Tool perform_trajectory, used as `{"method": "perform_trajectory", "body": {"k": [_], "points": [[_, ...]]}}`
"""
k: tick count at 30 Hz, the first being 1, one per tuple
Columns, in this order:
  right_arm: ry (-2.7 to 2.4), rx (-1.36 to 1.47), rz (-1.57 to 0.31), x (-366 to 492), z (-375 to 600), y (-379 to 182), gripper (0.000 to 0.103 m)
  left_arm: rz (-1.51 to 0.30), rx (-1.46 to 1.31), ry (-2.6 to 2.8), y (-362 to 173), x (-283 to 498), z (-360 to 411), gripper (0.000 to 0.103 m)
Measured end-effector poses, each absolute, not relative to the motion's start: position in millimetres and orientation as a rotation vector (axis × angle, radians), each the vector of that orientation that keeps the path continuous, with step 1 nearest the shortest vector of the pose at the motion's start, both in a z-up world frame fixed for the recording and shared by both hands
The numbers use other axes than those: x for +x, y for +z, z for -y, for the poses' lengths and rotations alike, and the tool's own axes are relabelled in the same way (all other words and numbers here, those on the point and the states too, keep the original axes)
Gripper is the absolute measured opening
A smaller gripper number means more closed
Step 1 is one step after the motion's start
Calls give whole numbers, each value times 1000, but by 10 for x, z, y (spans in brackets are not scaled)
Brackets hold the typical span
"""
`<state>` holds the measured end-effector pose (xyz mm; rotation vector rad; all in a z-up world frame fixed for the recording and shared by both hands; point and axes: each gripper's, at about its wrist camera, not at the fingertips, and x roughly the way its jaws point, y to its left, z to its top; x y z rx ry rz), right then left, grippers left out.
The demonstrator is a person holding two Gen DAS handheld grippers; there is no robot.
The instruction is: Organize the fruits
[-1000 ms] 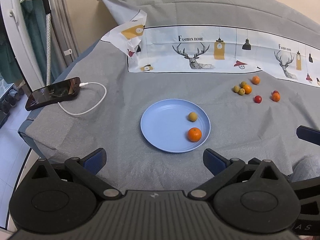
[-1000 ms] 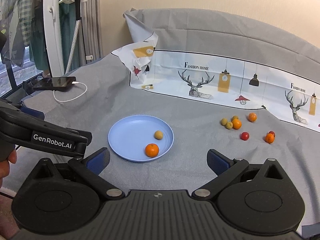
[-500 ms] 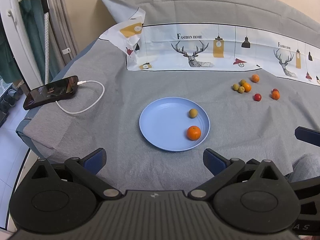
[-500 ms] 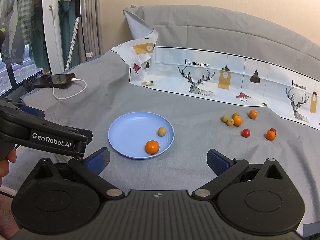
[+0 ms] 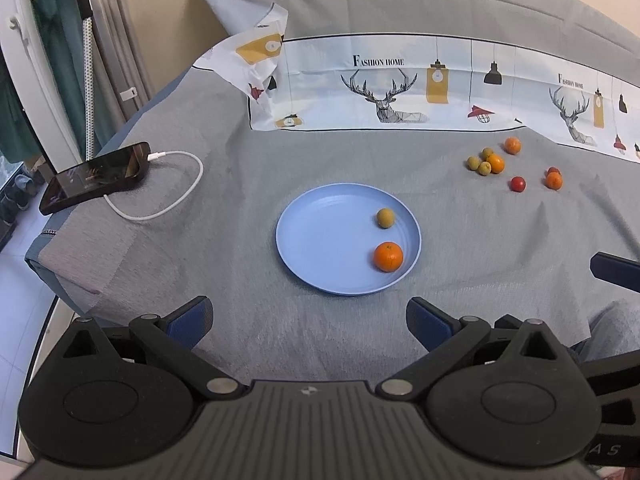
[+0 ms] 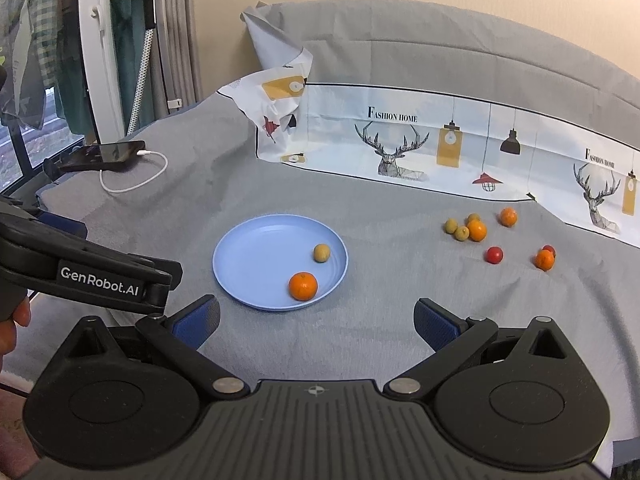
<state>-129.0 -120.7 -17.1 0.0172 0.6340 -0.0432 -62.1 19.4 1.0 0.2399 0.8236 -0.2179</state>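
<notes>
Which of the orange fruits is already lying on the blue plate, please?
The largest orange fruit, beside the greenish one on the plate; the other three lie on the cloth.

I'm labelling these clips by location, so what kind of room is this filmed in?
Probably a room in a home, perhaps a bedroom: a grey cloth covers the work surface, a phone charges at its edge, and clothes hang by the window.

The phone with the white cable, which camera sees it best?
The left wrist view: the phone lies larger there, its dark screen facing up, cable plugged in. In the right wrist view the phone looks smaller, flatter and edge-on.
</notes>
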Motion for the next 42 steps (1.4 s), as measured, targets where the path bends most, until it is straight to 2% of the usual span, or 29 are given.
{"method": "perform_trajectory", "body": {"k": [13, 21, 32, 42], "points": [[-59, 73, -659, -1198, 1354, -303, 102, -856, 276, -217, -80, -442, -27, 103], [-170, 151, -663, -1100, 1760, -436, 102, -908, 276, -262, -101, -111, 357, 103], [-483, 267, -645, -774, 3032, -879, 102, -951, 315, -373, -277, 763, 1620, 103], [-714, 312, -621, 108, 4291, -1557, 102, -1051, 394, -402, -1136, 1972, 2920, 103]]}}
